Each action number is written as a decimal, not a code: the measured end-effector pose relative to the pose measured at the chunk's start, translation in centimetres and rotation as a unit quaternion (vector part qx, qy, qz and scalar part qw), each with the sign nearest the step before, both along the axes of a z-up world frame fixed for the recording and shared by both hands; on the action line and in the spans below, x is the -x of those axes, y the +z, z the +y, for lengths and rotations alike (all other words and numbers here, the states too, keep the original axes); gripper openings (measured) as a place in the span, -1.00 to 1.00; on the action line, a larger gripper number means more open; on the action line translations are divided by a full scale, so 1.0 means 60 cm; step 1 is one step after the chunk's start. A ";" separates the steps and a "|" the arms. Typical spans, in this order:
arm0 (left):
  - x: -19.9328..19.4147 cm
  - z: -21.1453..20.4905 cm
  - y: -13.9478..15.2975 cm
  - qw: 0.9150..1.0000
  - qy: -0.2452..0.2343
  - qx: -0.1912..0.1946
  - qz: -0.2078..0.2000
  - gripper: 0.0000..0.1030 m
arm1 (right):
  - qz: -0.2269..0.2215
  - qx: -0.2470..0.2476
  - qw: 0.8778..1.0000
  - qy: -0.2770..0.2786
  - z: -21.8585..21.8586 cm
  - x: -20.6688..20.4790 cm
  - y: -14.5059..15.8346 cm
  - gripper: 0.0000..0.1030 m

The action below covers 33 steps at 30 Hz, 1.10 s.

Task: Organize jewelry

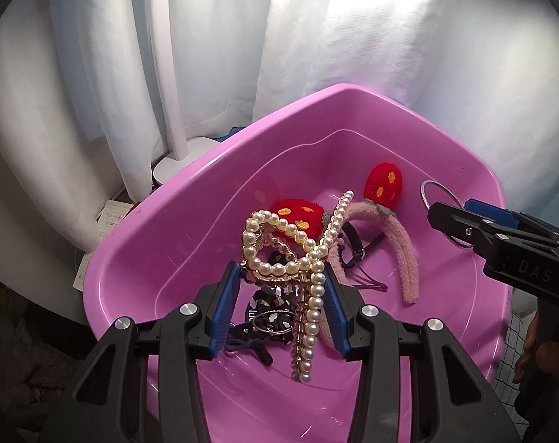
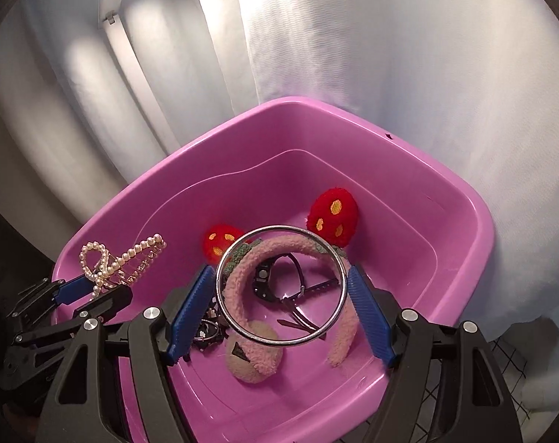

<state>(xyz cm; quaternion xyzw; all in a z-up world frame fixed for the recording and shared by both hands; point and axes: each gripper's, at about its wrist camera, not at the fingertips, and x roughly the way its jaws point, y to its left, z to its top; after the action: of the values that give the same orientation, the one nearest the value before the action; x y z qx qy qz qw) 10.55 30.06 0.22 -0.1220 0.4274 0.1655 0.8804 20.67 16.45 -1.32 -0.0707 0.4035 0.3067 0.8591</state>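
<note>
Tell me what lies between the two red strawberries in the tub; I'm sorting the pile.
In the right wrist view, the pink headband arcs between the strawberries, with the steel ring crossing in front.

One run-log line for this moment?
left tool: holds pearl clip | right tool: holds silver bangle | both over pink tub

Both grippers share one build: the left gripper [image 1: 281, 308] and right gripper [image 2: 283, 310] have matte black angular linkage arms with triangular cut-outs. Round silver screws sit behind the fingers [image 1: 222, 312], which carry ribbed blue pads. Faint embossed letters mark the right gripper's black body.
</note>
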 end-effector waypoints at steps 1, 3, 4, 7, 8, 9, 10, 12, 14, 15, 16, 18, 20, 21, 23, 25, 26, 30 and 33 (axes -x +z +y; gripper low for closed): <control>-0.001 0.002 -0.002 1.000 0.001 0.001 0.002 -0.16 | 0.001 0.003 1.000 -0.001 0.000 0.001 -0.001 0.39; -0.003 0.005 -0.005 1.000 0.003 0.003 0.007 -0.16 | 0.002 0.008 1.000 -0.005 0.001 -0.003 -0.002 0.39; -0.003 0.008 -0.007 1.000 0.004 0.005 0.008 -0.16 | 0.000 0.011 1.000 -0.006 0.001 -0.005 0.000 0.39; -0.007 0.013 -0.007 1.000 0.004 0.011 0.007 -0.16 | -0.004 0.018 1.000 -0.010 0.003 -0.008 0.000 0.39; -0.007 0.013 -0.007 1.000 0.004 0.008 0.009 -0.16 | -0.005 0.019 1.000 -0.011 0.003 -0.009 0.001 0.39; -0.009 0.013 -0.008 1.000 0.003 0.008 0.010 -0.16 | -0.005 0.021 1.000 -0.012 0.004 -0.010 0.001 0.39; -0.009 0.013 -0.008 1.000 0.002 0.010 0.010 -0.16 | -0.006 0.023 1.000 -0.013 0.005 -0.009 0.001 0.39; -0.009 0.015 -0.011 1.000 0.003 0.012 0.013 -0.15 | -0.008 0.027 0.999 -0.015 0.007 -0.009 0.001 0.39; -0.008 0.017 -0.010 1.000 0.004 0.017 0.011 -0.09 | -0.006 0.027 0.999 -0.016 0.008 -0.009 0.000 0.40; -0.008 0.017 -0.007 1.000 0.004 0.017 0.006 0.10 | -0.003 0.024 1.000 -0.016 0.007 -0.010 0.000 0.40; -0.006 0.017 -0.003 1.000 0.005 0.013 0.003 0.41 | 0.000 0.020 1.000 -0.017 0.008 -0.012 0.000 0.41; -0.002 0.015 0.005 1.000 0.007 0.005 -0.006 0.74 | 0.002 0.018 1.000 -0.022 0.007 -0.016 0.002 0.41; -0.001 0.013 0.009 1.000 0.008 -0.003 -0.009 0.82 | 0.001 0.022 0.999 -0.028 0.006 -0.016 0.003 0.44; -0.001 0.013 0.008 1.000 0.009 -0.005 -0.005 0.82 | 0.001 0.022 0.999 -0.030 0.006 -0.015 0.004 0.44; -0.001 0.016 0.005 1.000 0.013 -0.004 0.002 0.82 | 0.001 0.020 0.999 -0.031 0.005 -0.013 0.005 0.44; 0.000 0.020 0.003 1.000 0.016 0.002 0.004 0.82 | -0.001 0.021 0.999 -0.032 0.004 -0.010 0.007 0.44; 0.000 0.022 0.003 1.000 0.018 0.003 0.005 0.82 | -0.002 0.022 0.999 -0.033 0.004 -0.009 0.007 0.44; 0.001 0.022 0.002 1.000 0.023 0.001 0.012 0.85 | -0.005 0.022 0.999 -0.034 0.000 -0.003 0.008 0.44; 0.002 0.020 0.003 1.000 0.026 0.000 0.013 0.85 | -0.007 0.023 0.999 -0.034 -0.003 0.001 0.008 0.44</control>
<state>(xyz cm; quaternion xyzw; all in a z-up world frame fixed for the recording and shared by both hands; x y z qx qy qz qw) 10.42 31.26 0.39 -0.1310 0.4358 0.1902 0.8699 20.64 16.26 -0.82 -0.0789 0.4064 0.2673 0.8701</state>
